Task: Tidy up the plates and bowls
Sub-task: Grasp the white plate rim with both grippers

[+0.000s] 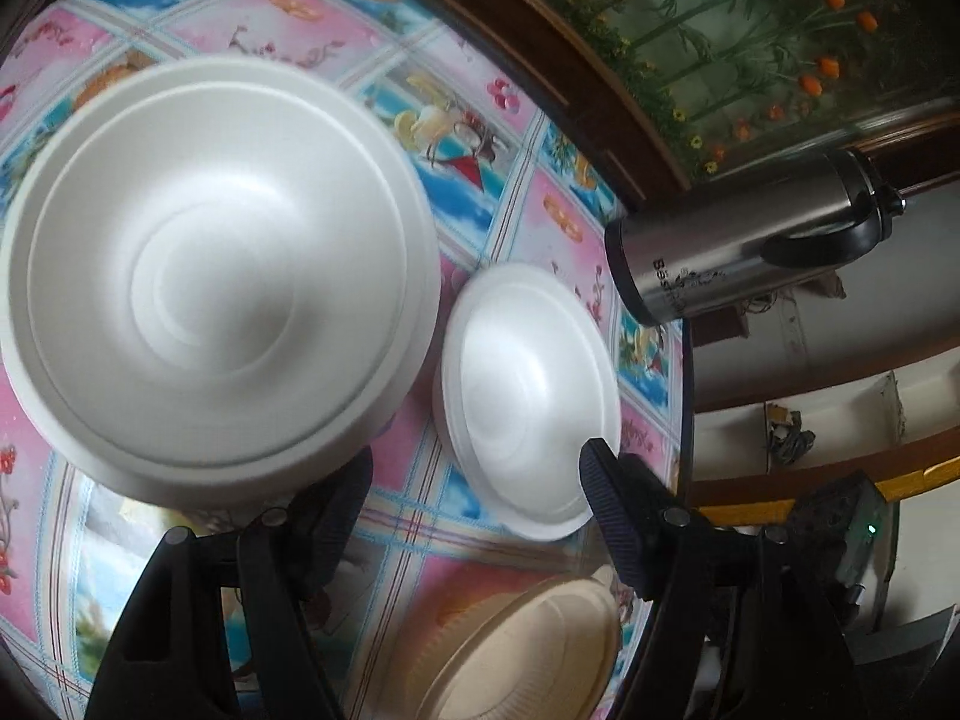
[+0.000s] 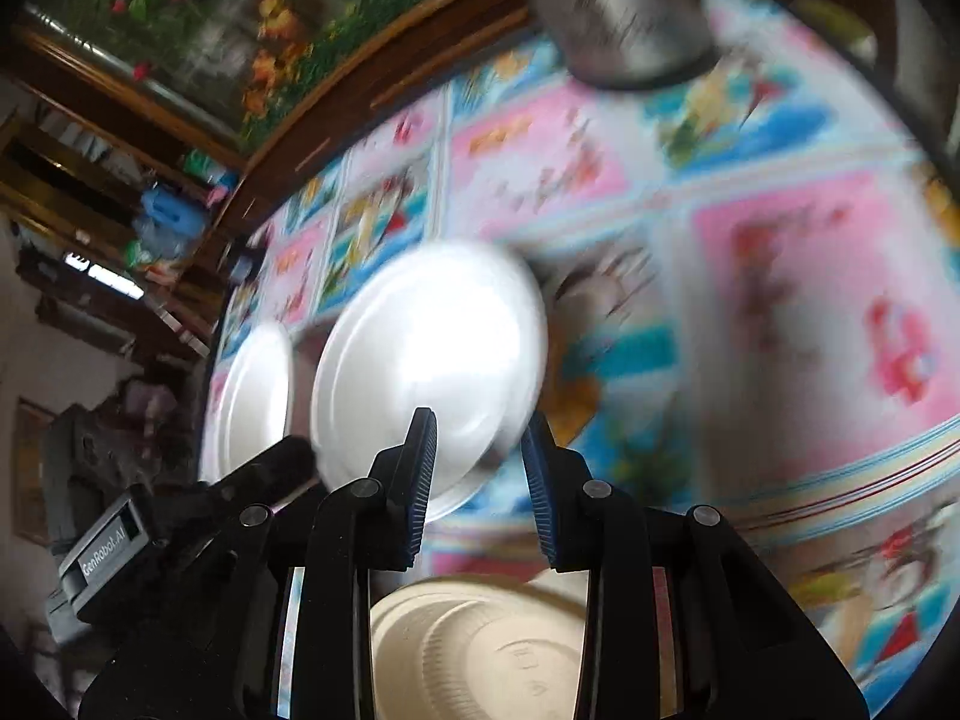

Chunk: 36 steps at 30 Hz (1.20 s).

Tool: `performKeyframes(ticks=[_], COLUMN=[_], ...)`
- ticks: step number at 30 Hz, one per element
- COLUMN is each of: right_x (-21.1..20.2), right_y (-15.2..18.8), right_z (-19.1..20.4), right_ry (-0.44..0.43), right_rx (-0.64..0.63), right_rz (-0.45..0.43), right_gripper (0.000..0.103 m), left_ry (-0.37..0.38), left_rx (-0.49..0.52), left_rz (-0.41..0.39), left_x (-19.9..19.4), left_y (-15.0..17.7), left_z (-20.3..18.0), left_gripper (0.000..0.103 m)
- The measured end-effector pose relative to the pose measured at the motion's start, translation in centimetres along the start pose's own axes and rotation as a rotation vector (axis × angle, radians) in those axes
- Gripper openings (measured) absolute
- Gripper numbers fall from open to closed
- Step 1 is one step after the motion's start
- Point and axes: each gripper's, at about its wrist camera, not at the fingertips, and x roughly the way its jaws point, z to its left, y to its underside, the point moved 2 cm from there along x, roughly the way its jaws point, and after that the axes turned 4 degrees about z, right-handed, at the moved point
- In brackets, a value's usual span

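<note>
In the left wrist view a large white foam bowl (image 1: 216, 276) fills the upper left, and a smaller white foam bowl (image 1: 528, 402) sits to its right on the tablecloth. My left gripper (image 1: 474, 498) is open above the cloth; its left finger lies under the large bowl's near rim and its right finger (image 1: 606, 498) overlaps the small bowl's rim. A beige paper plate (image 1: 516, 654) lies below. In the blurred right wrist view, my right gripper (image 2: 480, 468) is open and empty, close to the near rim of a white bowl (image 2: 432, 354). A second white bowl (image 2: 252, 396) lies left. The beige plate (image 2: 480, 648) sits beneath.
A steel thermos (image 1: 744, 246) stands at the table's right edge; it also shows in the right wrist view (image 2: 618, 6). The table carries a pink and blue patterned cloth (image 1: 528, 222). A framed floral panel (image 1: 750, 36) and shelves lie beyond the table.
</note>
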Motion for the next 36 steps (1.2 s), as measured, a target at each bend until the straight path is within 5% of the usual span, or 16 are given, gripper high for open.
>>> performKeyframes(ticks=[2,5,10,18,25,36], right_x=[-1.5,-1.5,0.2,0.8,1.7,1.9], right_y=[-0.5,-0.7,-0.8,-0.8,-0.7,-0.4], right_z=[-0.7,-1.3,-1.3,0.5,0.1,-0.3], right_ry=[0.006,-0.012,-0.003,0.036,0.094,0.081], right_rx=[0.019,0.046,0.058,0.008,0.009,0.025], right_rz=[-0.064,-0.064,-0.027,-0.060,-0.060,-0.051], right_gripper=[0.032,0.051,0.053,0.052,0.014,0.009], left_ry=[-0.013,-0.045,-0.061,-0.119,-0.124,-0.159], left_rx=[-0.006,-0.015,0.002,0.039,0.061,0.108], left_rz=[-0.010,0.019,-0.003,0.005,-0.023,0.017], left_x=[0.5,2.1,2.4,3.1,2.1,2.7], left_y=[-0.3,-0.4,-0.3,-0.3,-0.5,-0.1], left_z=[-0.2,0.1,0.3,0.6,0.4,-0.2], left_gripper=[0.072,0.072,0.070,0.030,0.014,0.011])
